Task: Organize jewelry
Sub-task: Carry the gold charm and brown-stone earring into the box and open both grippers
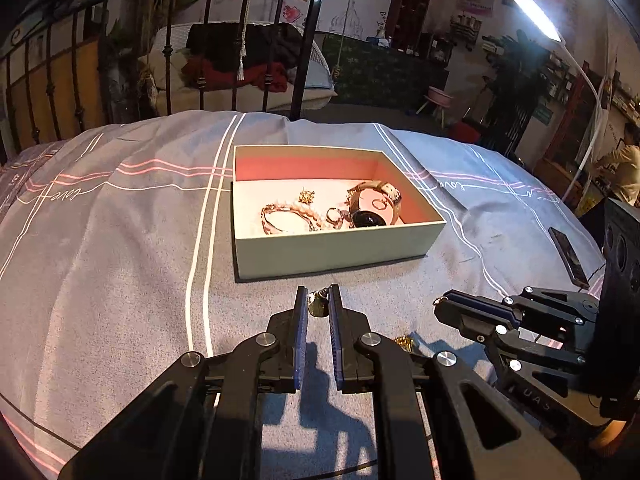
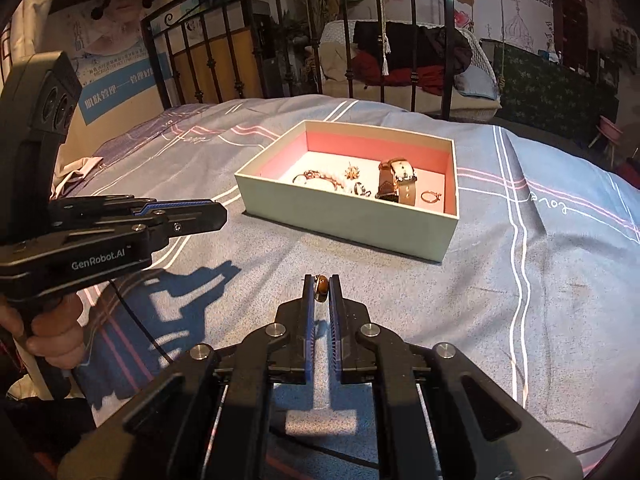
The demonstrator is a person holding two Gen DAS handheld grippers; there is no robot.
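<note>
An open pale box (image 1: 340, 250) with a pink lining sits on the grey bedspread. It holds a watch (image 1: 376, 204), a pearl bracelet (image 1: 288, 216), a gold brooch (image 1: 306, 196) and a ring (image 1: 334, 214). Just in front of the box my left gripper (image 1: 318, 298) is shut on a small dark charm (image 1: 318, 306). In the right wrist view my right gripper (image 2: 321, 283) is shut on a brown-stone ring (image 2: 321, 286), short of the box (image 2: 348, 222) and lifted off the cover. The right gripper (image 1: 442, 304) shows sideways in the left view, and the left gripper (image 2: 220, 214) in the right view.
A small gold piece (image 1: 404, 342) lies on the bedspread between the two grippers. A dark phone (image 1: 568, 256) rests at the right edge of the bed. An iron bed frame (image 1: 304, 40) rises behind the box. A person (image 1: 624, 168) stands far right. A hand (image 2: 52, 336) grips the left handle.
</note>
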